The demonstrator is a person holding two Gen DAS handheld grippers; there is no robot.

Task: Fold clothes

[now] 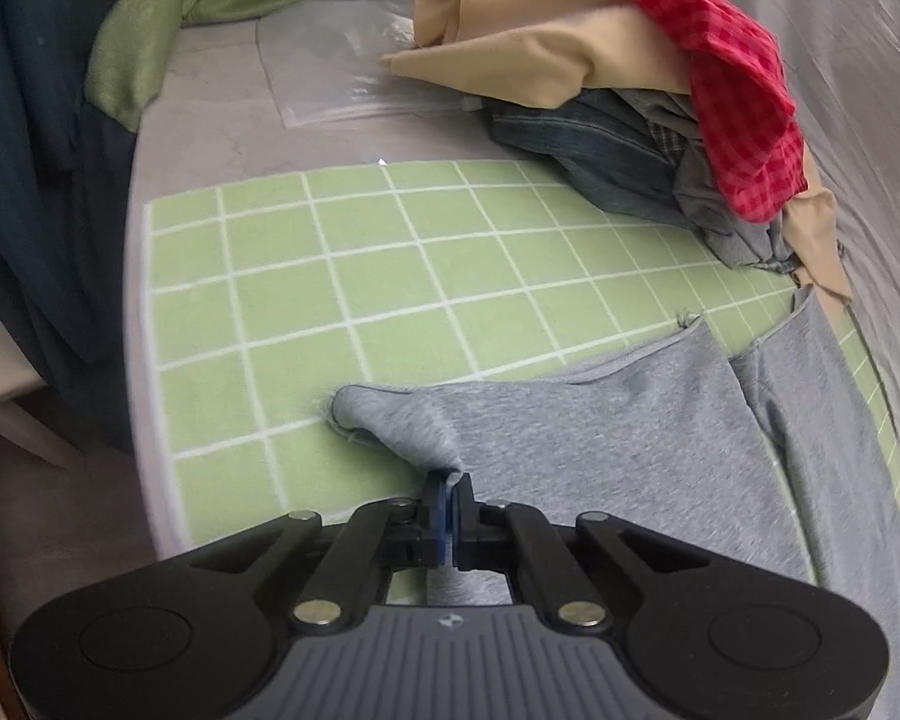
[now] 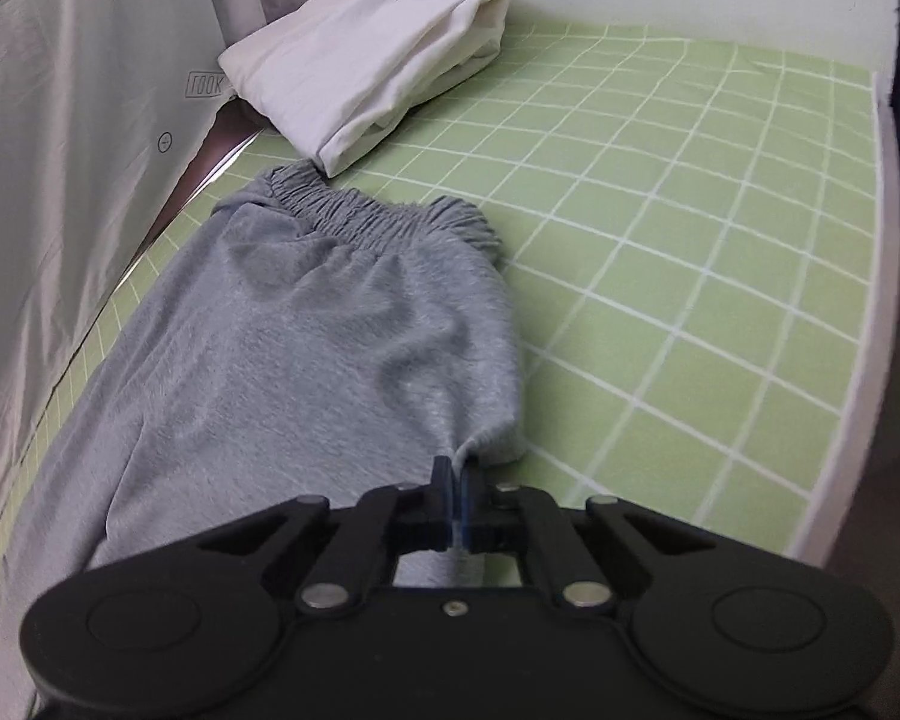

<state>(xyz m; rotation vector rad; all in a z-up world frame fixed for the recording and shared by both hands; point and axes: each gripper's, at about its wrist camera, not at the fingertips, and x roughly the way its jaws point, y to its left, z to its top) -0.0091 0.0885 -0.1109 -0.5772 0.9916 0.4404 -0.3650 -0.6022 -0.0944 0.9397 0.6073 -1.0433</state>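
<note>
Grey trousers (image 2: 306, 324) are laid lengthwise on a green checked sheet (image 1: 342, 276), and their near edge is pinched at two places. The left gripper (image 1: 449, 489) is closed on a bunched fold of the cloth near the leg end, where the two hems (image 1: 690, 336) are seen spread apart on the sheet. The right gripper (image 2: 457, 477) is clamped on the near edge of the seat part, below the elastic waistband (image 2: 384, 216), which lies at the far end just beside a white pillow (image 2: 378, 54).

The step in hand is judged to be the first lengthwise fold: the near side is gripped at both ends so that it can be carried over onto the far side. The fold is not yet made, since the cloth lies mostly flat and single.

For the next move, both grippers would need to be raised together and carried away towards the far edge, at an even height, so that the near leg is laid squarely over the far one. The cloth should be kept taut between the two grips, or a slack belly may be left in the middle. The hems should be matched before release.

A heap of unfolded clothes (image 1: 660, 78), with a red checked piece on top, lies at the far right in the left view, touching the sheet's corner near the hems, and could be snagged.
</note>
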